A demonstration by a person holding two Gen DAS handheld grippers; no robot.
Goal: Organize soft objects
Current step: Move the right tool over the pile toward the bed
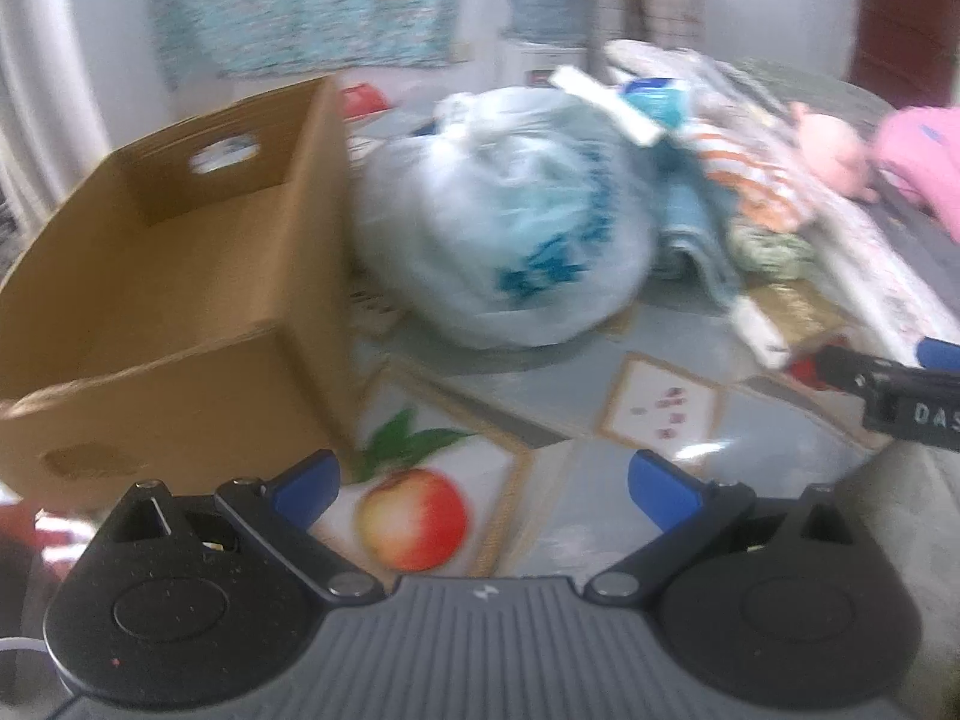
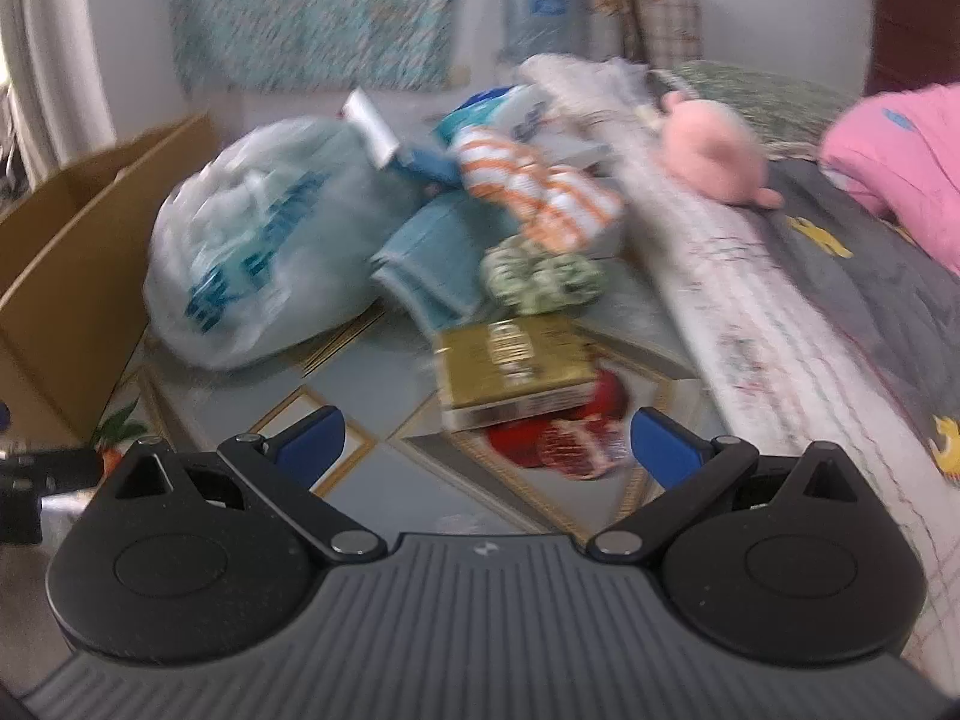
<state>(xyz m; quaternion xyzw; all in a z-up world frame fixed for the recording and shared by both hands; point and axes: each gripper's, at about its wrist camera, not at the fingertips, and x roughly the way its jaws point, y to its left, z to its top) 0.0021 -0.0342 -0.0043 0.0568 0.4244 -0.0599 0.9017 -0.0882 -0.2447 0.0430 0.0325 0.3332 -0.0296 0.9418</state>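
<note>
1. Lettering "DAS" legible on right gripper (image 1: 900,402), right edge of left view; bag print too blurred.
2. Cardboard box (image 1: 180,300) left, interior bare where visible.
3. Plastic bag (image 1: 504,222) centre, knotted, beside the box; towel (image 2: 432,264) and striped cloth (image 2: 540,192) right of it.
4. Left gripper (image 1: 483,480) and right gripper (image 2: 486,444): fingers spread, gripping nothing.

Both views were smeared, so we could not read the blue print on the plastic bag (image 1: 504,222), nor the lettering on the gold box (image 2: 516,366). The cardboard box (image 1: 180,276) ran off the left edge of the left wrist view, its floor mostly hidden by its near wall. The pink bedding (image 2: 900,162) was cut by the right edge. The pink plush toy (image 2: 714,150) showed no clear features. Only the tip of the right gripper (image 1: 900,396) showed in that view, its jaws hidden.
</note>
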